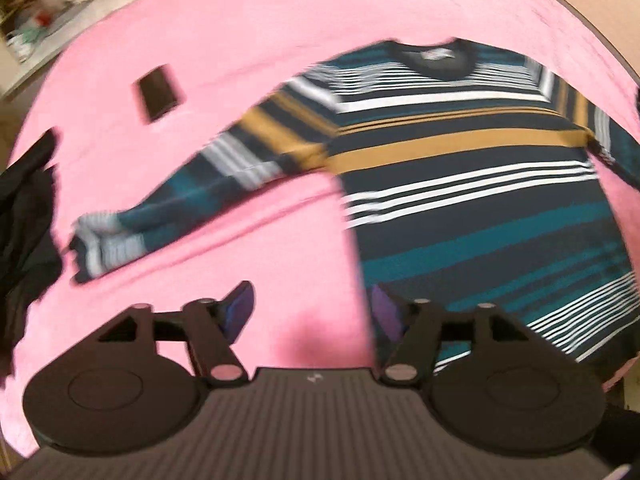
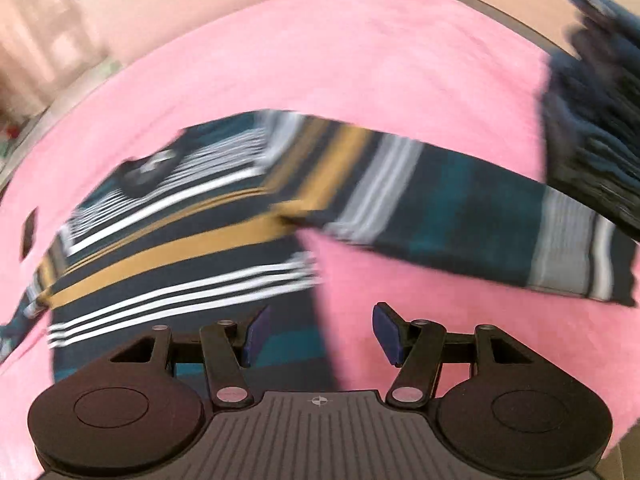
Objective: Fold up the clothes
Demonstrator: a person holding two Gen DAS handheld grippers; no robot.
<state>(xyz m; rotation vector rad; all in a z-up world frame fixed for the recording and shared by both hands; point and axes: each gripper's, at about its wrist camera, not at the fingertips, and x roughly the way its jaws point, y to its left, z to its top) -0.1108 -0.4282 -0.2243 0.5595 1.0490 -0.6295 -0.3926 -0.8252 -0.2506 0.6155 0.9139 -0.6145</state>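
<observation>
Striped sweater (image 1: 460, 184) beside dark wallet (image 1: 157, 92)

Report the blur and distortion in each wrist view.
Left wrist view: striped sweater mildly smeared, left gripper sharp, pink cover bowed by the fisheye. Right wrist view: heavier motion blur on the sweater and dark pile; right gripper crisp.

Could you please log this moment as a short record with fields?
surface: pink blanket
garment: striped sweater, spread flat, both sleeves out, not yet folded
other items: dark flat object beyond the sleeve; dark cloth at the blanket's edge; dark pile by the other cuff
left hand-held gripper: open, empty, at sweater's side edge
right hand-held gripper: open, empty, at sweater's other side edge
</observation>
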